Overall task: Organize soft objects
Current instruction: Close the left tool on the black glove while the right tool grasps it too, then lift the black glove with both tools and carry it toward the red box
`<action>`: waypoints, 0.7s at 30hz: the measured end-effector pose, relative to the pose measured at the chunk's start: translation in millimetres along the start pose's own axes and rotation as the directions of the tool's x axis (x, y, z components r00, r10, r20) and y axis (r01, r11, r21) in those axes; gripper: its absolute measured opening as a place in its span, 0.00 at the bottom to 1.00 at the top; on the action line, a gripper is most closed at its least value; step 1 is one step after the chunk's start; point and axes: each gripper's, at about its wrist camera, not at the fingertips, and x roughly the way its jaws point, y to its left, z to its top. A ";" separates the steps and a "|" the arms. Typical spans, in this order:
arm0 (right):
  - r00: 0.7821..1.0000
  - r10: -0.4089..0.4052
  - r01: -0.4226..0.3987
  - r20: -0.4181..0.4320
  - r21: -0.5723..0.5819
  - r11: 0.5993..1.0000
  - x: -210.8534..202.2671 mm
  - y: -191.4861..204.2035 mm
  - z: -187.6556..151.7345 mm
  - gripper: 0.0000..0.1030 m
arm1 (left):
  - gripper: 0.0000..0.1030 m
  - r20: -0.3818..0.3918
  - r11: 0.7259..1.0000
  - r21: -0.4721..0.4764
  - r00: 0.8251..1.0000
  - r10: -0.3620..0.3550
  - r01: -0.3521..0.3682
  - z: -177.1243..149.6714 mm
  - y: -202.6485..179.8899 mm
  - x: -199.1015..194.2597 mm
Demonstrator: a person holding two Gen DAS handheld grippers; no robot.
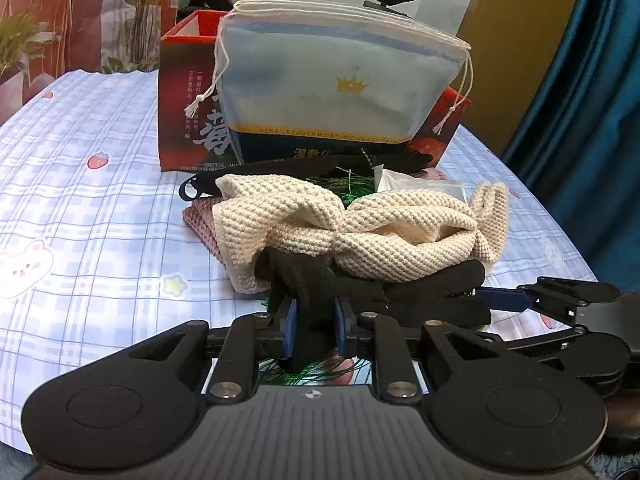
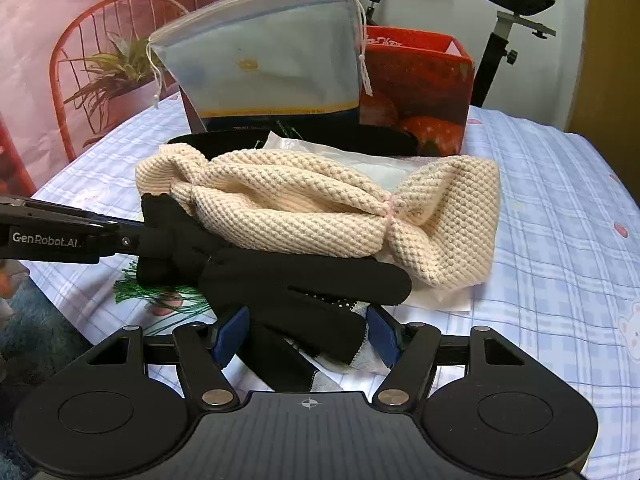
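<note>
L gripper [image 1: 315, 316] clamped on one end of black glove [image 1: 360, 288], pads pressing fabric. R gripper [image 2: 307, 334] w/ jaws astride glove's cuff end, looks touching both pads; grip firmness can't tell. Glove on checked cloth [image 1: 100, 184], just in front of cream knit [image 1: 352, 228], under its edge.

Knit cloth [image 1: 344, 224] on glove [image 1: 400, 288], pouch [image 1: 340, 92] behind, box [image 1: 188, 120] behind pouch
</note>
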 end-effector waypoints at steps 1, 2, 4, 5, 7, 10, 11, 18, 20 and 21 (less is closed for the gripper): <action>1.000 -0.002 0.002 -0.005 0.009 1.000 1.9 -1.5 0.4 0.62 | 0.20 -0.002 1.000 -0.002 1.000 0.000 0.000 -0.1 0.3 0.7; 1.000 -0.001 0.001 -0.006 0.019 1.000 3.1 -3.7 0.3 0.63 | 0.20 -0.004 1.000 -0.002 1.000 0.001 -0.001 -0.2 0.3 1.5; 1.000 0.004 -0.004 0.004 0.032 0.999 4.0 -6.3 0.6 0.63 | 0.20 -0.005 1.000 -0.003 1.000 0.001 -0.001 -0.4 0.1 3.4; 1.000 0.006 -0.007 0.006 0.037 0.999 4.7 -7.1 0.7 0.63 | 0.20 -0.006 1.000 -0.004 1.000 0.001 -0.001 -0.6 0.6 4.2; 1.000 0.010 -0.010 0.009 0.037 0.999 6.3 -5.4 1.1 0.57 | 0.19 -0.005 1.000 -0.004 1.000 0.002 -0.002 -1.0 0.7 5.0; 0.999 0.034 -0.034 0.006 0.016 0.999 6.9 1.4 2.1 0.43 | 0.17 -0.001 1.000 -0.010 1.000 -0.003 0.003 -1.7 1.1 4.9; 0.999 0.037 -0.037 0.006 0.009 0.999 6.7 2.9 2.0 0.39 | 0.16 0.002 1.000 -0.009 1.000 -0.004 0.004 -2.1 1.1 4.7; 0.997 0.069 -0.070 0.023 0.051 0.996 3.2 -0.6 2.7 0.17 | 0.12 0.019 1.000 0.007 1.000 0.001 -0.001 -2.5 -3.6 -2.6; 0.997 0.073 -0.074 0.035 0.053 0.996 -0.9 -0.1 3.5 0.14 | 0.12 0.036 1.000 0.009 0.999 -0.003 0.002 -0.8 -5.0 -8.3; 0.996 0.077 -0.079 0.046 0.057 0.995 -4.4 -0.6 4.3 0.14 | 0.12 0.046 1.000 0.011 0.999 -0.003 0.003 0.4 -5.6 -11.4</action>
